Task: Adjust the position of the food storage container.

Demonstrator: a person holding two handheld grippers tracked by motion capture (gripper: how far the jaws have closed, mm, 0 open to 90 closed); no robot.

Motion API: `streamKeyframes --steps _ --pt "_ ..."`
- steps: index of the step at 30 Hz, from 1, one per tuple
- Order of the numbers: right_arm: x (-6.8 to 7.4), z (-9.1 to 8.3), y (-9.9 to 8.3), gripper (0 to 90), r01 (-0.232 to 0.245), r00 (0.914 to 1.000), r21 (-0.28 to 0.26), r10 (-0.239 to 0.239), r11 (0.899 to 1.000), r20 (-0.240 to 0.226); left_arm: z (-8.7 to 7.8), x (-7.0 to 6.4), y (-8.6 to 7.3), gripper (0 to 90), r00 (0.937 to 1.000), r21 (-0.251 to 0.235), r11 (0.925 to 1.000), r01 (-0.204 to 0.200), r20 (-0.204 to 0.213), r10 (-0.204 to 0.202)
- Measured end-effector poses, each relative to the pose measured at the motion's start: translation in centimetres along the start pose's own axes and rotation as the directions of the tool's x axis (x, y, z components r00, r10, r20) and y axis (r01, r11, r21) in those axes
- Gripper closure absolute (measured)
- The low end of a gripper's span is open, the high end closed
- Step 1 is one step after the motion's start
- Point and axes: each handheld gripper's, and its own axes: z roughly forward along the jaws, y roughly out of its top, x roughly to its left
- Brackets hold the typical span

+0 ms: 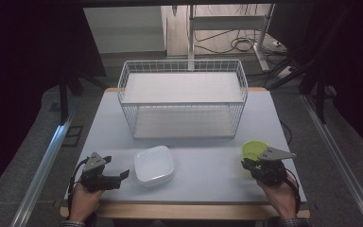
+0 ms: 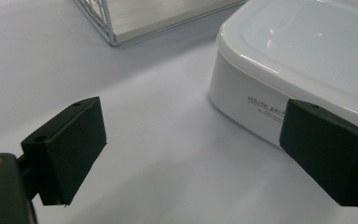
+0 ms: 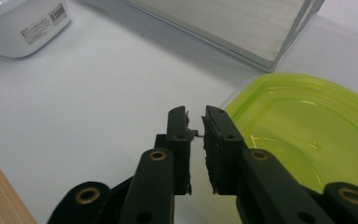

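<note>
A white lidded container (image 1: 154,164) sits on the table near the front, left of centre. My left gripper (image 1: 118,177) is just to its left, jaws wide open; in the left gripper view (image 2: 191,135) the container (image 2: 307,51) stands beyond the right jaw, with bare table between the jaws. A lime-green translucent bowl (image 1: 253,149) rests at the front right. My right gripper (image 1: 248,164) is at its near edge, jaws shut to a thin slit with nothing in it (image 3: 196,121); the bowl (image 3: 307,126) lies partly behind the right jaw.
A white wire basket (image 1: 183,99) with a pale floor stands at the back middle of the table; its corner shows in both gripper views (image 2: 121,18) (image 3: 242,28). The table's wooden front edge (image 1: 184,210) runs close behind both hands.
</note>
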Motion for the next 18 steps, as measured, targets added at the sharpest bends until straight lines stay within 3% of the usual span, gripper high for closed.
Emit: streamKeyframes --steps 1,5,9,12,15,18 --pt "0.0 0.0 0.0 79.6 0.000 1.0000 0.000 0.000 1.000 0.000 0.0 0.0 0.0 6.7 1.0000 0.000 1.0000 0.000 0.000 0.000" --pt "0.3 0.3 0.1 83.9 -0.028 0.9964 -0.025 0.026 0.999 -0.081 0.2 -0.1 0.0 6.7 0.9998 0.022 0.9997 0.005 0.019 -0.005" --pt "0.5 0.5 0.3 89.3 -0.041 0.9912 -0.032 0.037 0.999 -0.128 0.8 -0.5 0.1 6.8 0.9990 0.073 0.9973 -0.013 0.043 0.010" --pt "0.7 0.7 0.5 89.4 -0.033 0.9924 -0.016 0.031 0.999 -0.119 1.2 -0.7 0.3 6.9 0.9989 0.091 0.9956 -0.022 0.042 0.019" --pt "1.3 1.3 0.7 89.5 -0.015 0.9936 0.017 0.016 1.000 -0.112 1.7 -1.1 0.7 13.6 0.9988 0.097 0.9948 -0.031 0.042 0.027" --pt "1.6 1.5 1.0 89.5 0.000 0.9950 0.027 0.003 1.000 -0.099 2.3 -1.5 1.0 20.8 0.9975 0.131 0.9889 -0.069 0.021 0.067"
